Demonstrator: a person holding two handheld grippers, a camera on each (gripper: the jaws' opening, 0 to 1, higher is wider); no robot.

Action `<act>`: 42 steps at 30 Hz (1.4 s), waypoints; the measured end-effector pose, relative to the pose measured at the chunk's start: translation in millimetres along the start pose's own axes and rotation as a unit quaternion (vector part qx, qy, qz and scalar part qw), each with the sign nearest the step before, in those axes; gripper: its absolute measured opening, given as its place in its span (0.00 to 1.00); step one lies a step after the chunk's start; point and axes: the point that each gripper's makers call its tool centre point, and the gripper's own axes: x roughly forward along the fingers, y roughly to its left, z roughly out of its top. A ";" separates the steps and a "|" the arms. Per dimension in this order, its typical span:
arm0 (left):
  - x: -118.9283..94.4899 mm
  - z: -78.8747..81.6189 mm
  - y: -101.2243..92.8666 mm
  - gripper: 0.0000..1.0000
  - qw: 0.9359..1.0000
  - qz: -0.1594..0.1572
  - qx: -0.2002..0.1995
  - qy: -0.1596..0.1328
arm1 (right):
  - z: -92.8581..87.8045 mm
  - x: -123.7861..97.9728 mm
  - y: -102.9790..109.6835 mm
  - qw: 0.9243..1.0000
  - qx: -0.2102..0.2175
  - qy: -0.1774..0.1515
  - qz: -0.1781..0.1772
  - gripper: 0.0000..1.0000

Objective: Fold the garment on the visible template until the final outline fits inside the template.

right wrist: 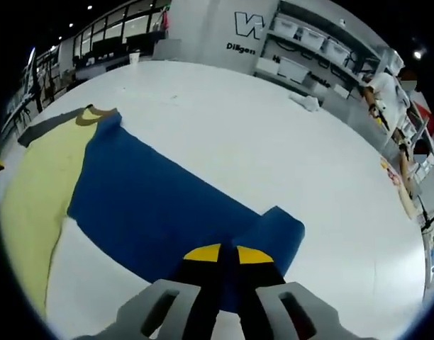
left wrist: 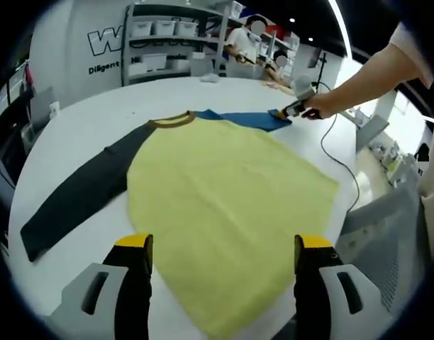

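In the left gripper view, the left gripper (left wrist: 223, 251) hovers with jaws spread wide over the near hem of the raglan shirt (left wrist: 217, 205), which lies flat on the white table (left wrist: 82, 120), its long axis running from that hem away to the brown collar (left wrist: 173, 121), the dark grey sleeve (left wrist: 79, 195) angled out to the left. In the right gripper view, the right gripper (right wrist: 227, 252) has its yellow-tipped jaws pressed together, pinching the blue sleeve (right wrist: 160, 209), its cuff end doubled over just beside the tips. Beyond the table stand storage shelves (left wrist: 167, 42) with white bins and a person (right wrist: 384, 88) beside them; a black cable (left wrist: 337, 152) trails across the table's far right.
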 end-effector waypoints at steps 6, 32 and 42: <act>-0.2 -0.7 -1.6 0.84 1.000 0.000 0.001 0.002 | 3.7 -7.1 -8.7 0.999 0.027 -0.019 -0.004 0.00; 1.3 4.4 -7.8 0.82 1.000 -0.009 0.010 0.008 | -94.3 -78.3 -71.7 0.885 0.438 -0.071 -0.137 0.00; 2.8 8.5 -11.2 0.81 1.000 -0.013 0.011 0.008 | -91.2 -92.7 -85.3 0.875 0.446 -0.089 -0.165 0.12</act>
